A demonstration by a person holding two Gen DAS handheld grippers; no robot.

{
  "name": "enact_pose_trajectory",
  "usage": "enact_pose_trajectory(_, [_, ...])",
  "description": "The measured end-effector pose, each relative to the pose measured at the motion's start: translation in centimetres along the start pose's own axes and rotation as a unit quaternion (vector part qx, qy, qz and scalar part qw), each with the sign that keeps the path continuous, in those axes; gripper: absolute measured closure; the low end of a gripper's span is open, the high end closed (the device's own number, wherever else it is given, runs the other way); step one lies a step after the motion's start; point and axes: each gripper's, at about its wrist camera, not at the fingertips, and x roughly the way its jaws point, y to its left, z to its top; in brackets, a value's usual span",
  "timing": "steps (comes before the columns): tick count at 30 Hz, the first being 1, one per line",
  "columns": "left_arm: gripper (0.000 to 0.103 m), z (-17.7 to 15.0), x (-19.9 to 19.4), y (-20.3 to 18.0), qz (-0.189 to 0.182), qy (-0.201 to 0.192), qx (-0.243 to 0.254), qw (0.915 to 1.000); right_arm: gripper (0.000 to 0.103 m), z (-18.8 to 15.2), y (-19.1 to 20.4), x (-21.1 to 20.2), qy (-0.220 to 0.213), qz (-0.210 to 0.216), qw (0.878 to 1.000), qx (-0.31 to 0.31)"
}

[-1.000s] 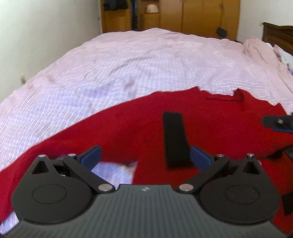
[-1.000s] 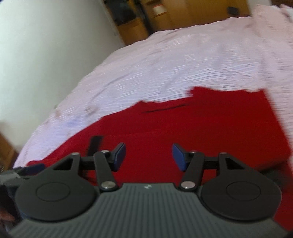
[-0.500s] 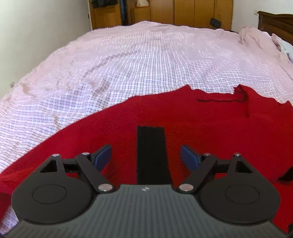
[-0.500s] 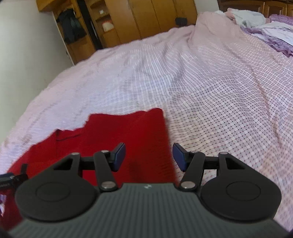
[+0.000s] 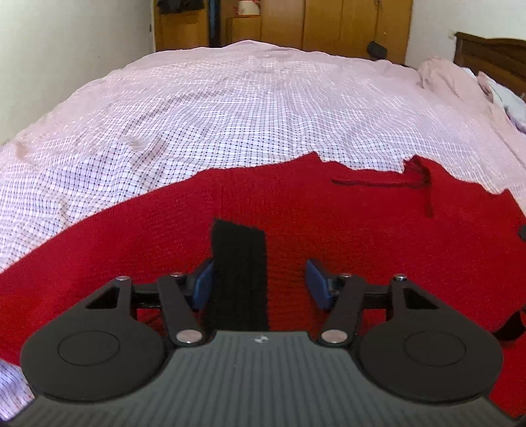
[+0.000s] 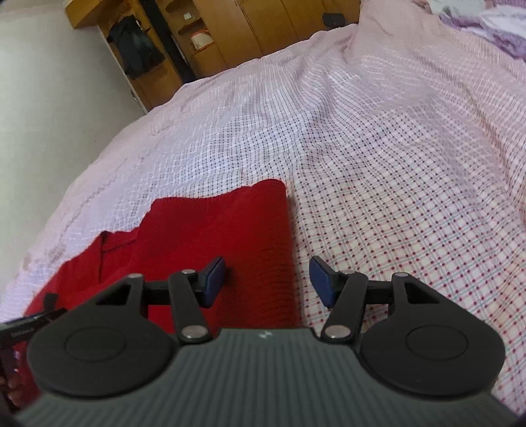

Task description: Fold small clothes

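A red knitted garment (image 5: pixel 157 236) is lying flat on a bed covered with a pink checked sheet (image 5: pixel 250 108), taking up the near part of the bedding in the left wrist view. Its knit is showing a fine ribbed texture, and its far edge is running in an uneven line with a small notch and a darker red cord (image 5: pixel 424 184) trailing from that edge down across the cloth. A black strip (image 5: pixel 240 272) is lying upright on the red fabric, reaching back toward the camera. The left gripper (image 5: pixel 259 282) is hovering low over the garment with its jaws closing; the black strip is sitting between the blue pads (image 5: pixel 202 282), just beside the left one, while the other pad is standing clear of it over bare red cloth. In the right wrist view the same garment (image 6: pixel 210 230) is showing its squared corner and straight side edge against the checked sheet (image 6: pixel 394 147). The right gripper (image 6: pixel 268 279) is standing partly spread, straddling that side edge, with one pad over the red knit and the other over the sheet, pinching nothing. Wooden wardrobes (image 5: pixel 355 26) are standing beyond the bed.
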Motion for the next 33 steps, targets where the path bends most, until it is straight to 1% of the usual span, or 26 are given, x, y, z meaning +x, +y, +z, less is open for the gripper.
enact_pose_trajectory(1, [0.043, 0.0, 0.0, -0.1, 0.001, -0.003, 0.002, 1.0, 0.043, 0.1, -0.1, 0.3, -0.001, 0.003, 1.0, 0.003])
enact_pose_trajectory(2, [0.052, 0.0, -0.2, -0.3, -0.002, -0.007, 0.005, 1.0, 0.043, 0.2, -0.1, 0.6, -0.001, 0.007, 1.0, 0.004])
enact_pose_trajectory(3, [0.073, 0.1, -0.3, -0.4, -0.015, -0.011, 0.007, 0.9998, 0.043, 0.3, -0.1, 0.8, -0.004, 0.014, 1.0, 0.004])
enact_pose_trajectory(4, [0.083, 0.2, -0.6, -0.6, -0.025, -0.016, 0.007, 0.9995, 0.045, 0.4, 0.1, 0.8, -0.007, 0.022, 1.0, 0.005])
enact_pose_trajectory(5, [0.083, 0.4, -0.9, -0.9, -0.027, -0.023, 0.01, 0.9993, 0.05, 0.5, 0.1, 0.9, -0.012, 0.034, 0.999, 0.008])
enact_pose_trajectory(6, [0.084, 0.6, -1.4, -1.3, -0.023, -0.036, 0.02, 0.9989, 0.075, 0.5, 0.3, 0.9, -0.017, 0.04, 0.999, 0.008])
enact_pose_trajectory(7, [0.084, 0.9, -1.9, -1.7, -0.018, -0.05, 0.033, 0.998, 0.084, 0.4, 0.5, 0.9, -0.024, 0.036, 0.999, 0.003])
enact_pose_trajectory(9, [0.085, 1.6, -3.3, -2.3, -0.013, -0.086, 0.053, 0.9948, 0.085, 0.3, 0.7, 0.4, -0.041, 0.032, 0.999, 0.001])
enact_pose_trajectory(12, [0.085, 2.7, -4.7, -2.9, 0.002, -0.13, 0.07, 0.9891, 0.086, 0.4, 0.7, -0.5, -0.079, 0.029, 0.996, 0.011])
enact_pose_trajectory(14, [0.084, 3.3, -4.4, -3.2, 0.018, -0.143, 0.086, 0.9858, 0.086, 0.4, 0.6, -0.7, -0.095, 0.028, 0.995, 0.018])
enact_pose_trajectory(15, [0.084, 3.5, -3.8, -3.3, 0.025, -0.14, 0.091, 0.9857, 0.086, 0.4, 0.6, -0.7, -0.096, 0.029, 0.995, 0.019])
enact_pose_trajectory(17, [0.084, 3.6, -2.1, -3.0, 0.031, -0.119, 0.089, 0.9884, 0.084, 0.4, 0.7, 0.0, -0.078, 0.027, 0.997, 0.01])
enact_pose_trajectory(18, [0.083, 3.6, -1.0, -2.9, 0.034, -0.102, 0.087, 0.9904, 0.079, 0.2, 0.9, 0.5, -0.063, 0.018, 0.998, 0.002])
enact_pose_trajectory(20, [0.078, 3.3, 1.5, -2.5, 0.044, -0.06, 0.078, 0.9942, 0.07, -0.1, 1.4, 1.3, -0.046, -0.013, 0.999, -0.015])
enact_pose_trajectory(21, [0.073, 3.0, 2.5, -2.2, 0.054, -0.041, 0.07, 0.9953, 0.063, -0.2, 1.6, 1.4, -0.046, -0.027, 0.998, -0.021])
enact_pose_trajectory(22, [0.068, 2.6, 3.0, -2.0, 0.059, -0.033, 0.059, 0.996, 0.059, -0.2, 1.7, 1.4, -0.047, -0.034, 0.998, -0.023])
enact_pose_trajectory(24, [0.066, 2.2, 3.0, -1.8, 0.059, -0.043, 0.047, 0.9962, 0.059, -0.1, 1.3, 1.1, -0.056, -0.034, 0.998, -0.013])
enact_pose_trajectory(26, [0.064, 2.0, 2.8, -1.9, 0.063, -0.043, 0.055, 0.9956, 0.058, 0.1, 0.8, 0.6, -0.071, -0.034, 0.997, 0.001])
enact_pose_trajectory(28, [0.059, 2.0, 2.4, -2.0, 0.069, -0.043, 0.061, 0.9948, 0.057, 0.2, 0.4, -0.2, -0.096, -0.03, 0.995, 0.009])
enact_pose_trajectory(29, [0.057, 1.9, 1.9, -1.8, 0.072, -0.043, 0.06, 0.9947, 0.057, 0.3, 0.3, -0.6, -0.104, -0.024, 0.994, 0.011])
enact_pose_trajectory(31, [0.054, 1.8, 1.1, -1.6, 0.069, -0.043, 0.053, 0.9953, 0.058, 0.3, 0.3, -1.3, -0.115, 0.005, 0.993, 0.014])
enact_pose_trajectory(33, [0.053, 1.5, 0.3, -1.3, 0.064, -0.041, 0.046, 0.996, 0.058, 0.3, 0.5, -1.4, -0.114, 0.028, 0.993, 0.008])
